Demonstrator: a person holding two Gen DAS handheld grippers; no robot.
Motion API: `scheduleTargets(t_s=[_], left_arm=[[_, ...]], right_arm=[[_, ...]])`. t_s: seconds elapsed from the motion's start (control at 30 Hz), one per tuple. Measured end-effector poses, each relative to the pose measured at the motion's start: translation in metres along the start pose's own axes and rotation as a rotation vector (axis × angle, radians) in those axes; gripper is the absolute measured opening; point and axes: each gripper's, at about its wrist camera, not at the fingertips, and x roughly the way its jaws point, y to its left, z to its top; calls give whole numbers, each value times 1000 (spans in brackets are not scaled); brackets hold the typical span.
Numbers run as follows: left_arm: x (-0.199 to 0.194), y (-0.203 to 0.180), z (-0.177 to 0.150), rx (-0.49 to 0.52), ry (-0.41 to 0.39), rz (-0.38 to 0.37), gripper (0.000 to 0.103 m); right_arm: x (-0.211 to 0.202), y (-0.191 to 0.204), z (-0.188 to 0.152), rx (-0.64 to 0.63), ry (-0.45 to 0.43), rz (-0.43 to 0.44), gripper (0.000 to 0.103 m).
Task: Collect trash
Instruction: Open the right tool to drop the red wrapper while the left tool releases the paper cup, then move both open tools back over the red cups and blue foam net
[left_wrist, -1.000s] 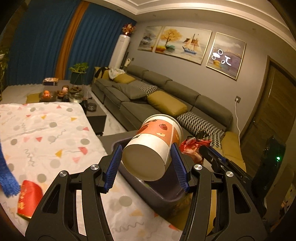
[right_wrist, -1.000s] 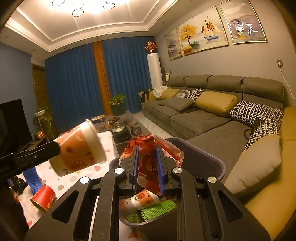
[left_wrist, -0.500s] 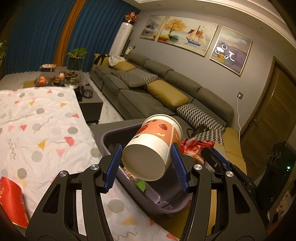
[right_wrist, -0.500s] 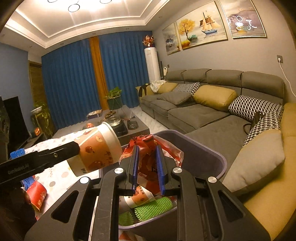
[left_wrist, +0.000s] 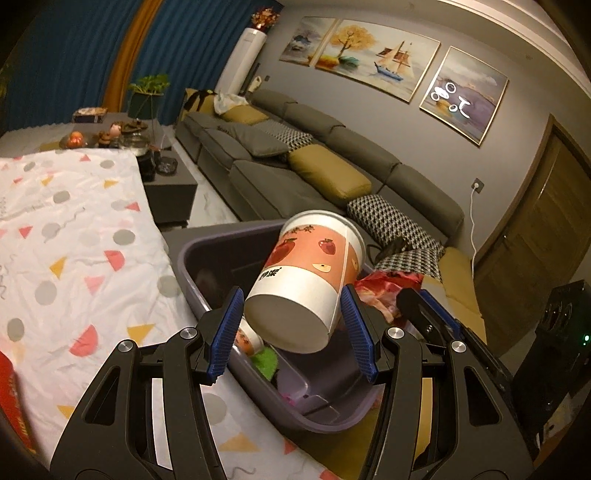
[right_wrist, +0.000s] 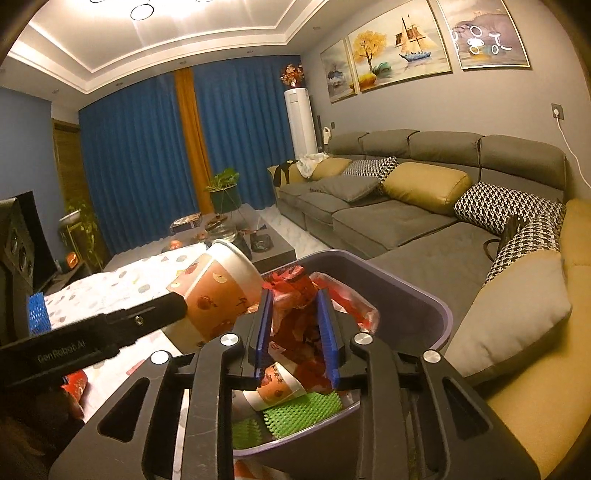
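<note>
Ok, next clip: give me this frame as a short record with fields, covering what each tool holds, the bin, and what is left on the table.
left tool: shut on paper cup, cup tilted, held over the bin
right tool: shut on red wrapper, held over the bin
bin: purple, open top, at the table edge beside the sofa
bin contents: a smaller printed cup, green foam netting
table: covered by white patterned cloth; a red item lies at the near left edge
stage: both items over the bin, not yet released
</note>
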Motion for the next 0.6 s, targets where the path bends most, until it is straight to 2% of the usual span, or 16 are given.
scheduleTargets(t_s=[0.07, 0.13, 0.17, 0.27, 0.4, 0.53, 0.6], left_arm=[[3, 0, -2, -9, 12, -13, 54], [6, 0, -5, -15, 26, -29, 54], [7, 0, -6, -14, 32, -27, 55], [7, 6, -8, -29, 43, -8, 68], [-10, 16, -11, -61, 8, 22, 84], [-36, 22, -19, -59, -35, 98, 94], [-54, 24, -26, -53, -61, 140, 95]], right_arm=[[-1, 0, -1, 4, 2, -3, 35], [-3, -1, -2, 11, -1, -5, 46], [-4, -2, -3, 13, -4, -8, 47], [-10, -7, -6, 31, -6, -27, 47], [-26, -11, -8, 49, -23, -44, 50], [-44, -7, -13, 38, -40, -55, 61], [-54, 1, -18, 23, -47, -49, 64]])
